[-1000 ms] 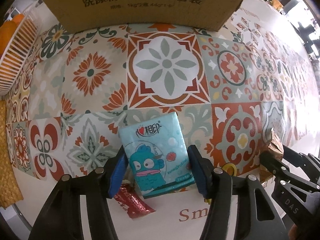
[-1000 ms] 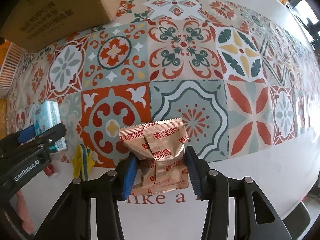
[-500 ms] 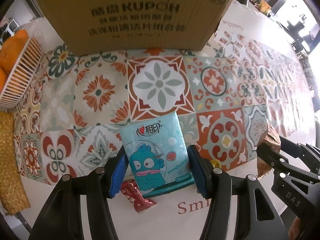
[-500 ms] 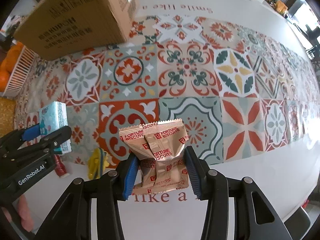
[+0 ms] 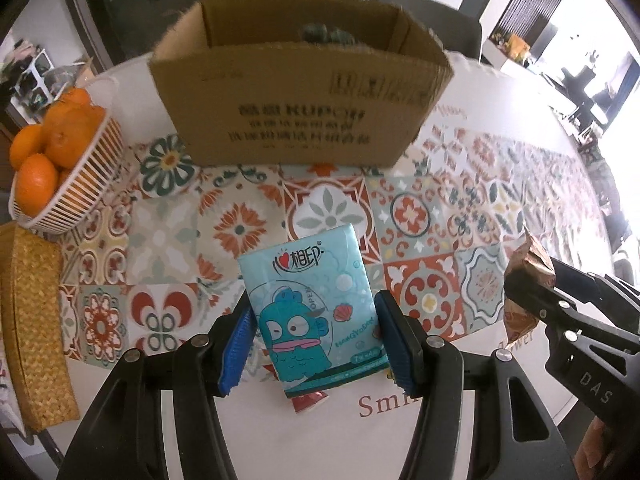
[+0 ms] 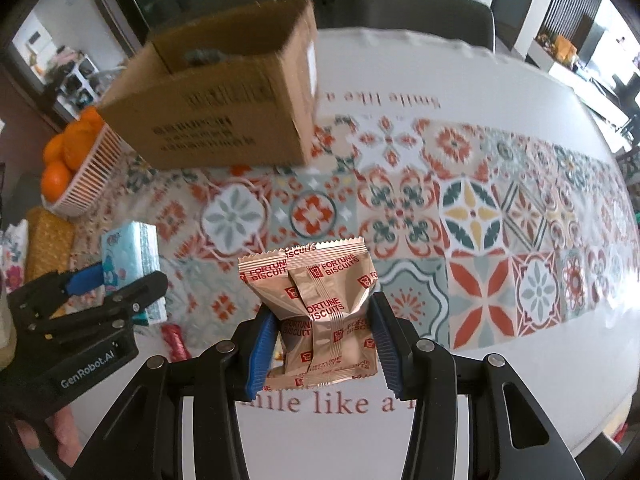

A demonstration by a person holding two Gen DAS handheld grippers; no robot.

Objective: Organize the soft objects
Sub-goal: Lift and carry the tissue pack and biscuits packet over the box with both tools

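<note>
Both tongs higher than before, left (image 5: 314, 338) pinching tissue pack (image 5: 310, 304), right (image 6: 322, 338) biscuit packet (image 6: 320, 304).

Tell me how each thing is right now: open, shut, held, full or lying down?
Left tool: shut on the tissue pack.
Tissue pack: sealed, held off the table.
Right tool: shut on the biscuit packets.
Biscuit packets: sealed, held up.
Cardboard box: open on top, something dark inside.
White basket: full of oranges.
Red wrapper: lying on the table.
</note>
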